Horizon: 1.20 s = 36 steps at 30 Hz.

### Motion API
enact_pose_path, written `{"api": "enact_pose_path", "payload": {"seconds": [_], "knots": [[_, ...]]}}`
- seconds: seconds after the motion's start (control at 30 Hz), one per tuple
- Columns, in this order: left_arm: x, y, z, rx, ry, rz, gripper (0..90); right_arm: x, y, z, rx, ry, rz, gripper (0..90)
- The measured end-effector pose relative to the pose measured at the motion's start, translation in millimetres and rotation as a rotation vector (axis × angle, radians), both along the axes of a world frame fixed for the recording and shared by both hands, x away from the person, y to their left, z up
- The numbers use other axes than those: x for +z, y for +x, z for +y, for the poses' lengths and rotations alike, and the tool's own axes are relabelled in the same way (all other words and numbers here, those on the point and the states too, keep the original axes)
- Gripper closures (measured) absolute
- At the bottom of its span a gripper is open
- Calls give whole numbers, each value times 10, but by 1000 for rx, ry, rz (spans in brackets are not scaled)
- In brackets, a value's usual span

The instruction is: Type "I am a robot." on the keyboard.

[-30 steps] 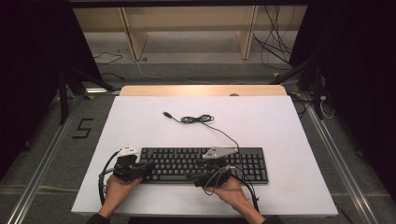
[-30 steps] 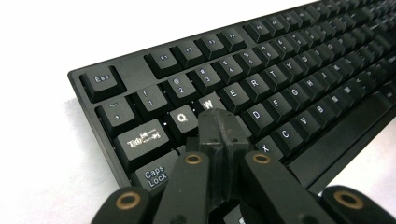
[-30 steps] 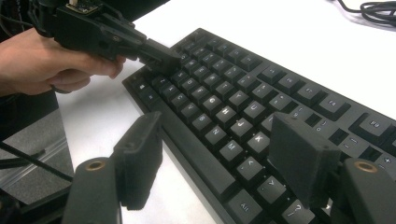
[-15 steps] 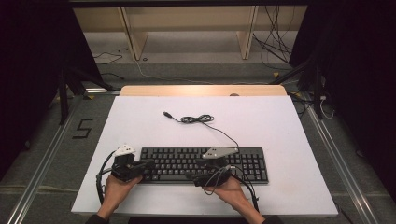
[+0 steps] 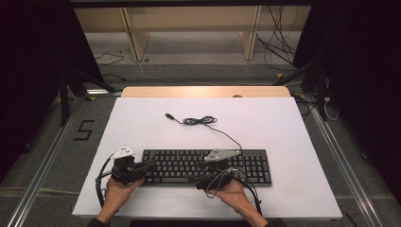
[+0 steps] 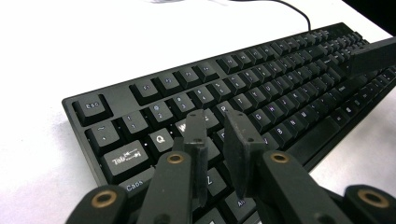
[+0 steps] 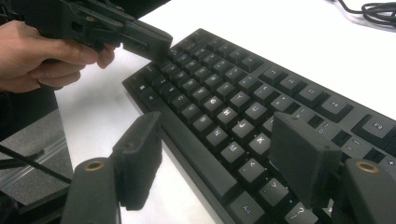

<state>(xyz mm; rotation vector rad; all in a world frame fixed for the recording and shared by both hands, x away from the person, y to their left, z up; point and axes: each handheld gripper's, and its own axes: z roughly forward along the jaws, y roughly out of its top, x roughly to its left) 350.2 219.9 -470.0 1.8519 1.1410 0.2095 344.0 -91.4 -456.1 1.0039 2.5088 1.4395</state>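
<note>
**Left jaws ease apart over the keyboard's letter keys**

Since the earlier frame the left gripper (image 5: 150,165) has barely shifted at the keyboard's left end, and its jaws have just been opening; nothing sits between them. In the left gripper view they stand a narrow gap apart, tips poised just above the keys beside W, with Tab and Q to their left on the keyboard (image 6: 261,88). The left hand (image 5: 117,193) grips the tool from the near edge of the table (image 5: 307,142).

The black keyboard (image 5: 246,163) lies flat near the table's front edge, its long side across the person. Its cable (image 5: 201,121) runs from the keyboard's far edge to a loose coil beyond it, the plug lying left of that coil.

Right of the keyboard's middle, the right gripper (image 5: 204,171) has kept its place. In the right gripper view its jaws stand wide: one pad hangs off the keyboard's near edge, the other above the keys near K, gripping nothing. The right hand (image 5: 234,194) holds it from the near side.
</note>
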Motion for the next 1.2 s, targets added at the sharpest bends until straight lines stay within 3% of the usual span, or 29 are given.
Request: {"api": "enact_pose_path", "payload": {"seconds": [0.17,0.53,0.93,1.2], "knots": [[9,-6,18,6,-17,0,733,-6,1,9,1,2,2,352],[59,-65,68,23,-92,-11,430,-27,23,47,2,-9,4,356],[95,-151,56,0,-117,-42,335,-49,79,87,-10,-36,-10,719],[106,-182,36,-17,-124,-60,300,-88,112,156,-12,-86,-16,885]]}}
